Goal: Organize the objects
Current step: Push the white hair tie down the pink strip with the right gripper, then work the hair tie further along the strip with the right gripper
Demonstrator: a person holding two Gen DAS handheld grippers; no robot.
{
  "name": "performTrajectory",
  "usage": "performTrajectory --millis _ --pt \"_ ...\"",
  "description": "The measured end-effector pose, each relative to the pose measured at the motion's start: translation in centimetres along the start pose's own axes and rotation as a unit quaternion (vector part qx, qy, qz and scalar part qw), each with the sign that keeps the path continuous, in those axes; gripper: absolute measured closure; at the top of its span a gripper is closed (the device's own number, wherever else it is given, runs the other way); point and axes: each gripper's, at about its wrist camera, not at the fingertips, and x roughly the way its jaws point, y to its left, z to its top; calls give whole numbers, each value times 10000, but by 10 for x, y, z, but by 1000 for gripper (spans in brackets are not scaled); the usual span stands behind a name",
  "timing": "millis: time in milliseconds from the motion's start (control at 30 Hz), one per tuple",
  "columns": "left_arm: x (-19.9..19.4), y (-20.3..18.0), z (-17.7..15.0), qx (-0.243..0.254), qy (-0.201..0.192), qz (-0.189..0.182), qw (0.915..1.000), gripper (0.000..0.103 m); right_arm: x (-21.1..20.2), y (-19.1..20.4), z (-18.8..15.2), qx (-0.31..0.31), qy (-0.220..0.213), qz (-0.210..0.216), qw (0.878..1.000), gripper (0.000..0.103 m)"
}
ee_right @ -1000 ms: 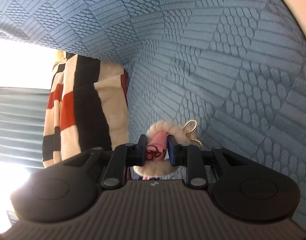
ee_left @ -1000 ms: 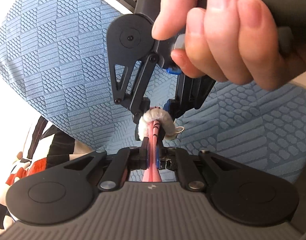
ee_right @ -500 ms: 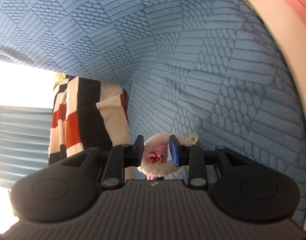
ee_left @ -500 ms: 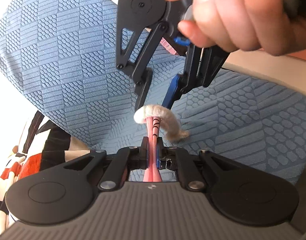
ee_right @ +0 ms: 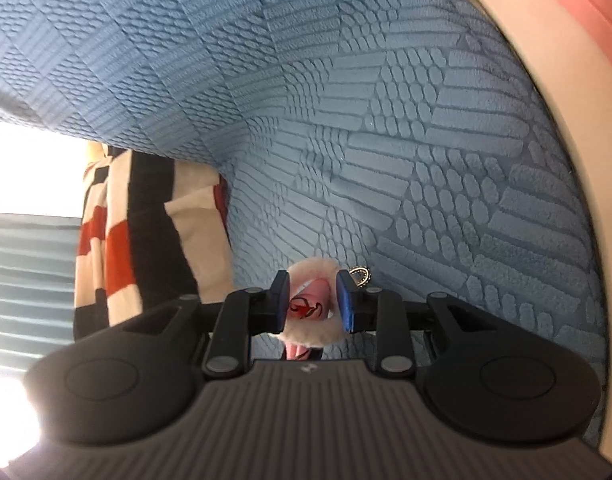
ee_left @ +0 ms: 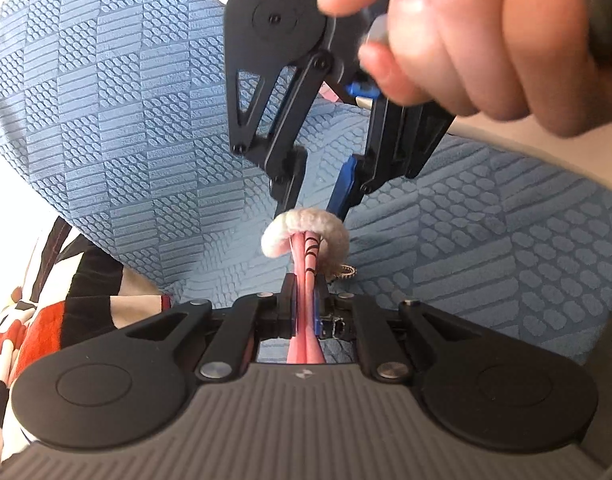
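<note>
While your left gripper (ee_left: 304,312) pinches the pink pouch (ee_left: 306,264) flat between nearly closed jaws, the pouch's long axis runs straight ahead along the fingers, its fleecy cuff (ee_left: 306,230) at the far end over the blue cushion (ee_left: 126,128). A small gold ring (ee_left: 345,270) hangs just right of it. Your right gripper (ee_left: 311,200) comes in from the opposite side, fingers pointing back at the left one, jaws parted and holding nothing, tips just at the cuff. From its own camera the right gripper (ee_right: 311,300) straddles the cuff (ee_right: 313,276), pads either side; contact I cannot tell. Your right hand (ee_left: 465,28) tilts the tool downward. A striped cloth (ee_right: 146,232) lies left.
</note>
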Motion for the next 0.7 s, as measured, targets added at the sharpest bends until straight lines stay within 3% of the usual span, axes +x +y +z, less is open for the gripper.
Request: performTrajectory --millis 133,233,467,633,700 --pt "7 0 -4 -20 131 -14 9999 90 9 4 -3 -146 56 -92 9998 83" --pt "9 -2 -4 -97 232 11 9997 86 10 11 -5 -334 1 -215 9992 83" --pt "22 9 -5 -792 725 -132 9941 77 8 11 -8 -409 -17 -251 9988 84" --pt "29 21 -6 -1226 922 -213 9879 77 5 15 -13 -452 6 -227 9987 84" --pt "28 24 -8 -1315 917 -275 9867 85 4 17 -14 -469 12 -217 9987 84"
